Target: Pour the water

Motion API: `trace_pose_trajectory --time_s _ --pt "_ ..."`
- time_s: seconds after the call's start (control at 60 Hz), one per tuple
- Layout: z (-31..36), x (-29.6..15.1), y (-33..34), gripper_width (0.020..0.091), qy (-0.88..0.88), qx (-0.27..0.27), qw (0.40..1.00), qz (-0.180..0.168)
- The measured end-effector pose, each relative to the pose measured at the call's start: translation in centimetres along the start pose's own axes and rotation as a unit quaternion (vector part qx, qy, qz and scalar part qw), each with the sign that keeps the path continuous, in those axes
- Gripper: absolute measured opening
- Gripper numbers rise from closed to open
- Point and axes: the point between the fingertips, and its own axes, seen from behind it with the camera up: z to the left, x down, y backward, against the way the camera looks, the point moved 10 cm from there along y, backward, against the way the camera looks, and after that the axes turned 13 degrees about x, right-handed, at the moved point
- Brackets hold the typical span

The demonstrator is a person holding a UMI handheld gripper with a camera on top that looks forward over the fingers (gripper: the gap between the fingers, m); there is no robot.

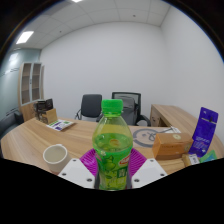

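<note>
White-walled office with two dark chairs (110,104) behind a wooden table (30,140). Near centre, green bottle (113,146) upright, pinched between the gripper (112,172) fingers, purple pads (92,161) against its sides. Left of it, white cup (56,155); right, orange box (171,146), blue packet (205,131).

Bottle (113,150) base hidden between fingers (84,172)

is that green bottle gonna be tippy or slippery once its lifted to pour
The green bottle looks tall and narrow, so it would probably tip easily if it were nudged near the green cap. Its clear plastic wall likely flexes and may slip under a hard squeeze. The tongs seem to press it low down on both sides, so it could swing when tilted.
</note>
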Motion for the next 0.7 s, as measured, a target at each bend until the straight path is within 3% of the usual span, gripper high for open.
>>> trace_pose_trajectory --time_s 0.167,0.317,0.4,0.533,0.7 --pt "-0.2 0.6 0.2 0.0382 -0.01 0.013 0.999 -0.028" --pt "0.2 0.8 0.9 0.0527 0.005 0.019 0.999 -0.031" --pt "0.1 1.0 1.1 0.0586 0.004 0.023 1.0 -0.007" --pt "-0.2 1.4 3.8 0.0803 0.008 0.04 0.999 0.029" --pt "1.2 1.5 11.1 0.0798 -0.003 0.084 0.993 0.088"
